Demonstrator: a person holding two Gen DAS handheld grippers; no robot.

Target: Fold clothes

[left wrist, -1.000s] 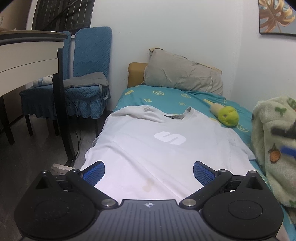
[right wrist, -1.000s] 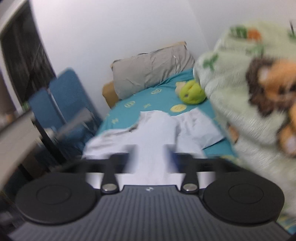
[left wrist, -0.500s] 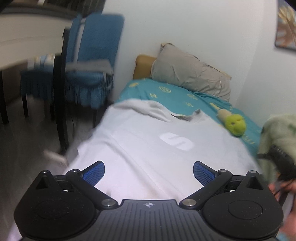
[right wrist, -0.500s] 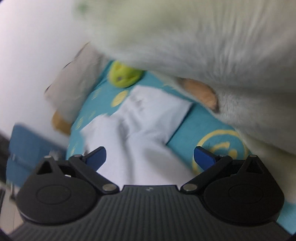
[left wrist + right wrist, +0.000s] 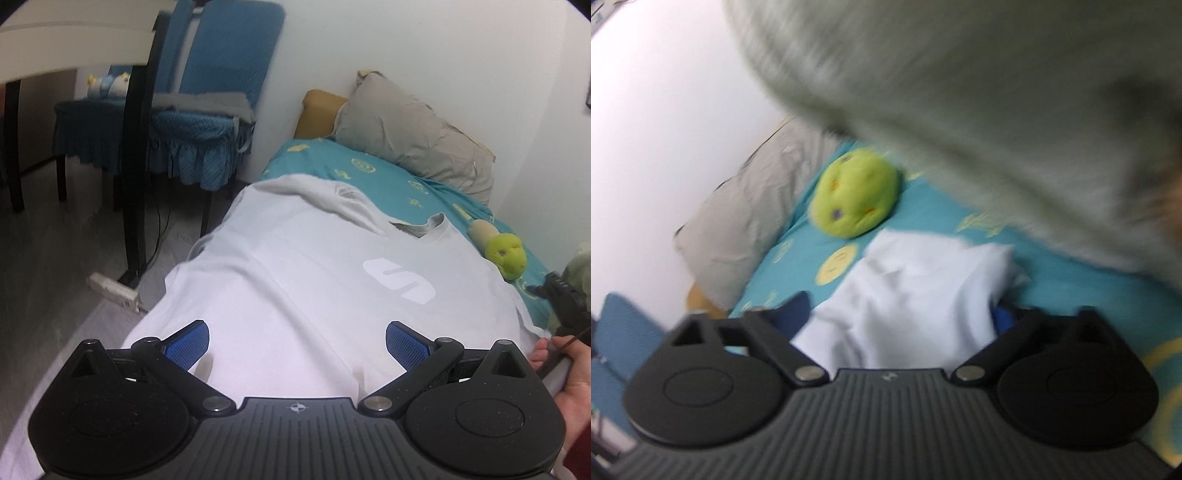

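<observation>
Shirt: the white T-shirt point(image 5: 314, 295) lies face up on the bed point(image 5: 406, 184), its grey S logo showing, collar toward the pillow point(image 5: 417, 140) and hem toward the person.
Long axis: from the hem at the near end of the bed up to the collar, slightly slanted toward the pillow; the side away from the green plush toy point(image 5: 506, 256) droops over the bed's edge toward the floor.
Left gripper point(image 5: 297, 343): held low over the hem end, looking straight up the shirt toward the pillow; jaws wide apart, holding nothing, blue pads either side of the cloth's middle.
Right gripper point(image 5: 905, 317): at the sleeve on the plush toy's side, with the white sleeve point(image 5: 923, 280) bunched up between its jaws; the view is blurred and the sleeve hides the pads, so I cannot tell whether they have closed on it.
Nearer hand: the right is plainly the nearer to that sleeve; the left is nearer the hem.
Crowding: a fluffy pale blanket point(image 5: 979, 110) hangs just above the right gripper, on the far side of the sleeve from the shirt body.
Likely next move: my guess is the sleeve gets carried across the long axis, away from the plush toy, toward the logo.
</observation>
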